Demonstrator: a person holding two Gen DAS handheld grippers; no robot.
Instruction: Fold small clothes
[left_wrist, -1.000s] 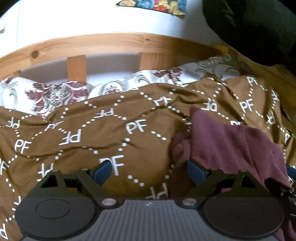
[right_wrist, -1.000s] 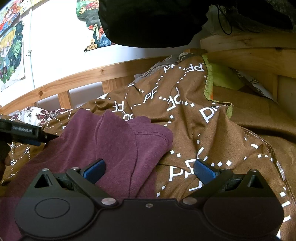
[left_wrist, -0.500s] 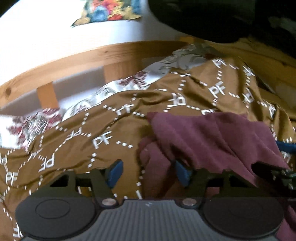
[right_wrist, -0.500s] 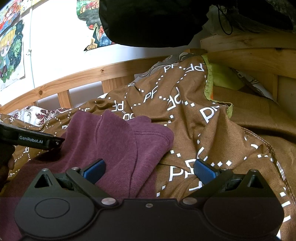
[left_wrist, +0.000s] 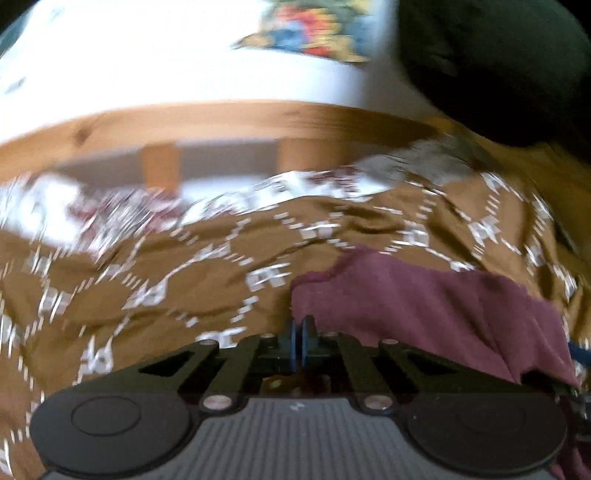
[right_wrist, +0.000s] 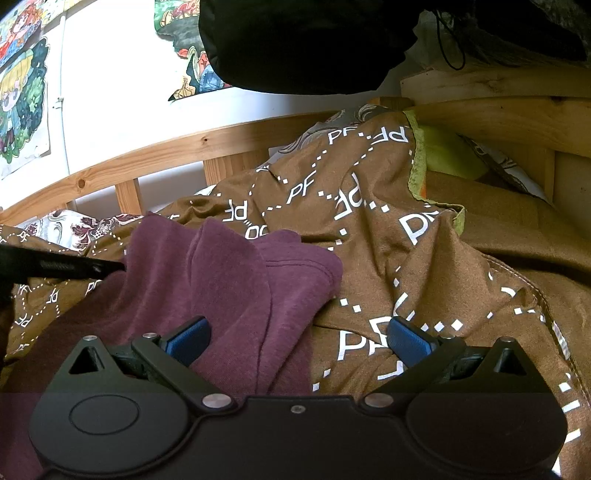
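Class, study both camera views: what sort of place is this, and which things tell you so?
Most likely a bedroom, probably a child's: a wooden bed frame, a brown patterned blanket spread over floral bedding, and cartoon posters on the wall.

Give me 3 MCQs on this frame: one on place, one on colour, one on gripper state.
1. Where does the garment lie?
A. on the brown PF-print blanket
B. on a wooden floor
C. in a basket

2. What colour is the garment?
A. green
B. maroon
C. white

3. How does the right gripper stand?
A. shut on the garment
B. out of view
C. open, pads wide apart

Answers:
1 A, patterned blanket surrounds it.
2 B, dark purplish red in both views.
3 C, blue pads stand far apart, while the left gripper has its pads together.
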